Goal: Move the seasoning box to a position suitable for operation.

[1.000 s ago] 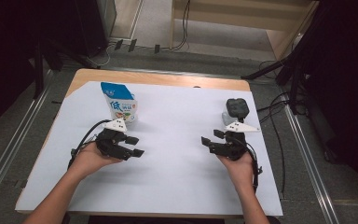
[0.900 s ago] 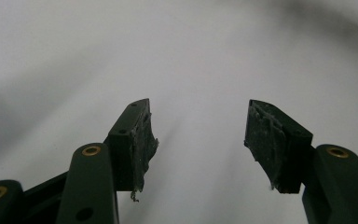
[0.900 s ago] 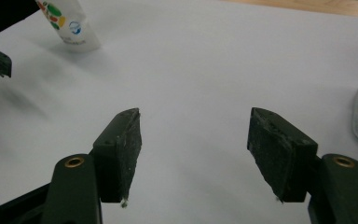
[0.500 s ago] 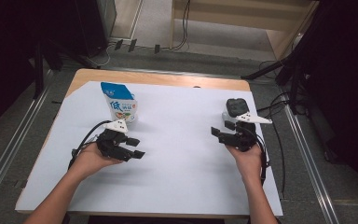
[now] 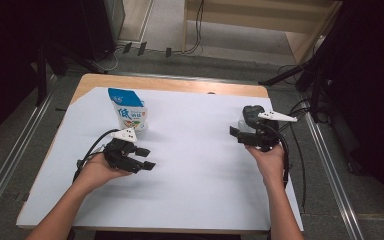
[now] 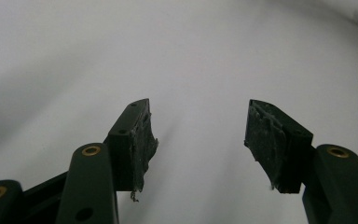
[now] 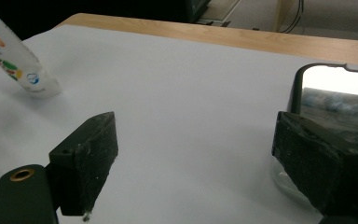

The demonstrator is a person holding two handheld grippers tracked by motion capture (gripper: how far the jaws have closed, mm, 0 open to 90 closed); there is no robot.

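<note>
A blue-and-white pouch point(image 5: 129, 114) stands upright at the far left of the white sheet point(image 5: 195, 165); its lower corner is seen at the upper left of the right gripper view as the pouch point(image 7: 16, 63). A clear jar with a black lid point(image 5: 251, 115) stands at the far right. My right gripper point(image 5: 236, 135) sits just in front of the jar and points left. Its jaws have just been opening, and my right gripper point(image 7: 200, 144) has nothing between them; the jar point(image 7: 335, 93) lies behind its right-hand jaw. My left gripper point(image 5: 147, 157) rests open below the pouch, and my left gripper point(image 6: 198, 135) has only bare sheet between its pads.
The sheet covers a wooden table point(image 5: 180, 84) whose far edge shows bare wood. Metal rails point(image 5: 15, 150) run along both sides, with cables on the floor point(image 5: 305, 107) at the right. The sheet's middle lies between the two hands.
My right hand has moved away from the person, up beside the jar, and its jaws have spread wider. The left hand has stayed where it was.
</note>
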